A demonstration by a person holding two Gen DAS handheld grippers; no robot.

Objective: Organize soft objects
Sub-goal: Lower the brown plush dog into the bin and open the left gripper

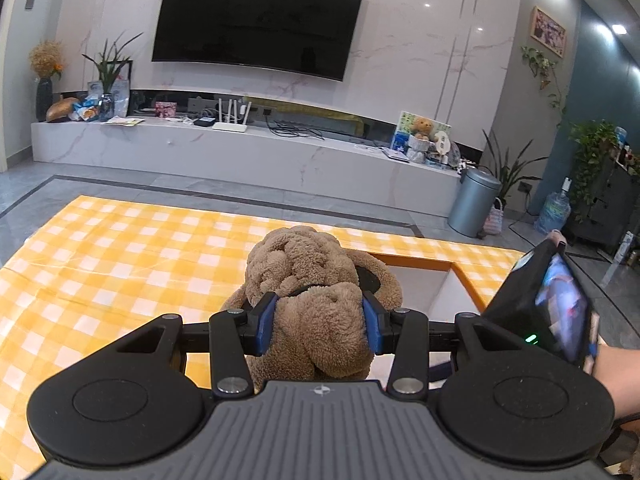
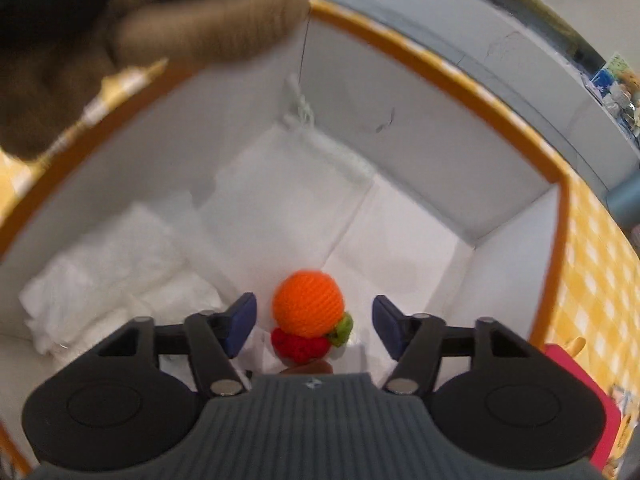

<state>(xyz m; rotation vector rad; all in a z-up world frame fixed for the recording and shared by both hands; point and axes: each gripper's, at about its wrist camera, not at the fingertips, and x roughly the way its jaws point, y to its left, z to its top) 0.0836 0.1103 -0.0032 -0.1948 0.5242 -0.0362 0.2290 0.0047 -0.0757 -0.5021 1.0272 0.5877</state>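
My left gripper (image 1: 318,322) is shut on a brown plush dog (image 1: 308,276) and holds it above the yellow checked tablecloth, near the orange-rimmed white box (image 1: 424,276). The plush also shows blurred at the top left of the right wrist view (image 2: 160,20). My right gripper (image 2: 314,326) is open and points down into the box (image 2: 420,68). A crocheted orange ball with red and green parts (image 2: 310,316) lies on the box floor between its fingers, not gripped. White cloths (image 2: 120,280) and a white drawstring bag (image 2: 288,200) lie in the box.
The right gripper body (image 1: 548,312) is at the right of the left wrist view. A pink object (image 2: 576,392) lies on the tablecloth (image 1: 120,260) beside the box. Beyond are a TV (image 1: 256,20), a white console (image 1: 240,148) and a bin (image 1: 474,202).
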